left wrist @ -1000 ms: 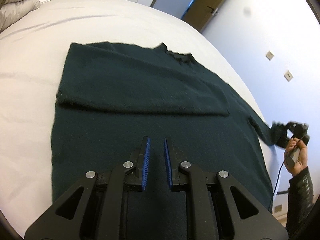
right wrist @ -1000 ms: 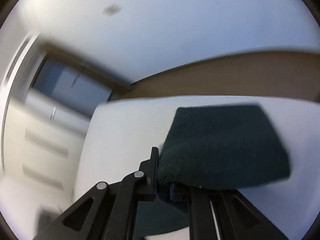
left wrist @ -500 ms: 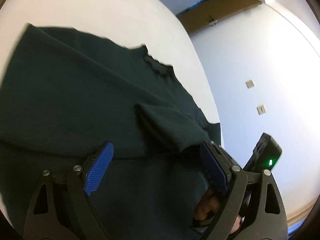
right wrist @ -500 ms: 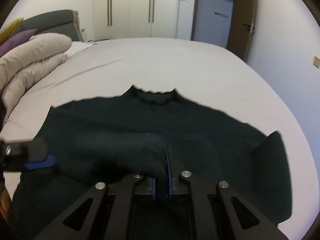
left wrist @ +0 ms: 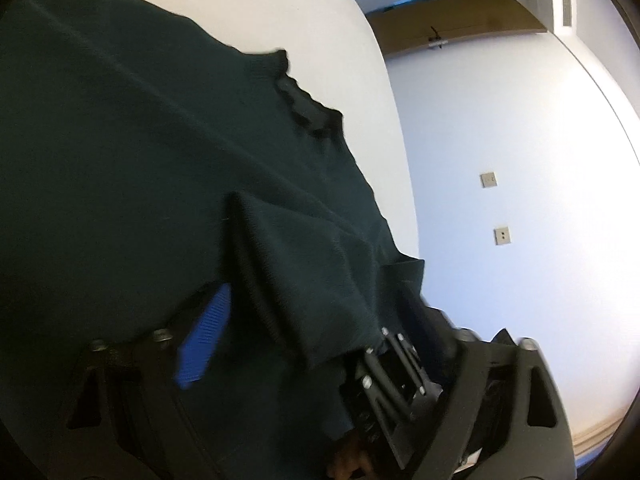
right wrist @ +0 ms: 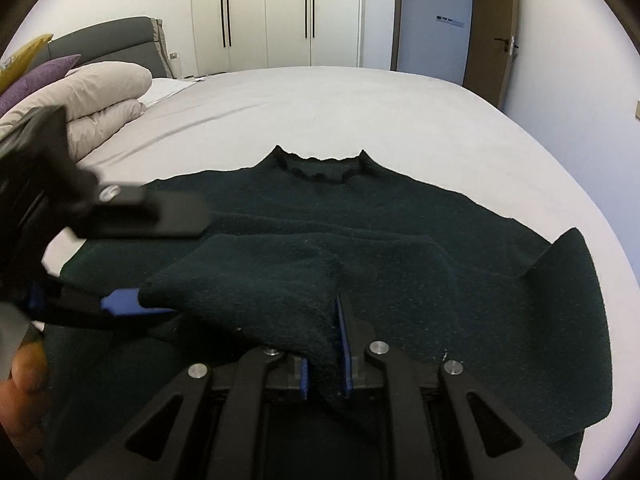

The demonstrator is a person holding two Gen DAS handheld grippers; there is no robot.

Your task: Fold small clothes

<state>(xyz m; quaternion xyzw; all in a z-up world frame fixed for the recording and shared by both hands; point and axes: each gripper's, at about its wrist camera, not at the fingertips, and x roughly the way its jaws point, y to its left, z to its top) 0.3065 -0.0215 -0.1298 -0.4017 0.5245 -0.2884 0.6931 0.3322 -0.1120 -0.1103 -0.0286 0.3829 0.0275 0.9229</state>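
Far left in the right wrist view, a folded cream quilt (right wrist: pixel 100 96) sits by a grey padded headboard (right wrist: pixel 104 34) at the head of the white-sheeted bed (right wrist: pixel 320 104). In from that side comes the left gripper (right wrist: pixel 168 256), a bare hand (right wrist: pixel 20 396) behind it. Its jaws have just been closing and stand apart around the cuff of a folded-in sleeve; the upper finger hovers clear above the cloth, the lower blue pad (right wrist: pixel 120 304) lies at the cuff's edge, so no squeeze there.

Centre stage, the dark green knitted sweater (right wrist: pixel 400 216) lies flat on the bed, frilled collar (right wrist: pixel 324 164) pointing away toward the white wardrobe doors (right wrist: pixel 276 12), its long axis running collar to hem straight toward the camera. The right gripper (right wrist: pixel 326 360) is clenched on that lifted sleeve, jaws having just eased open slightly, cloth pinched between the pads.

On the right, the other sleeve is folded in at the edge. A brown door (right wrist: pixel 492 32) stands open beyond.
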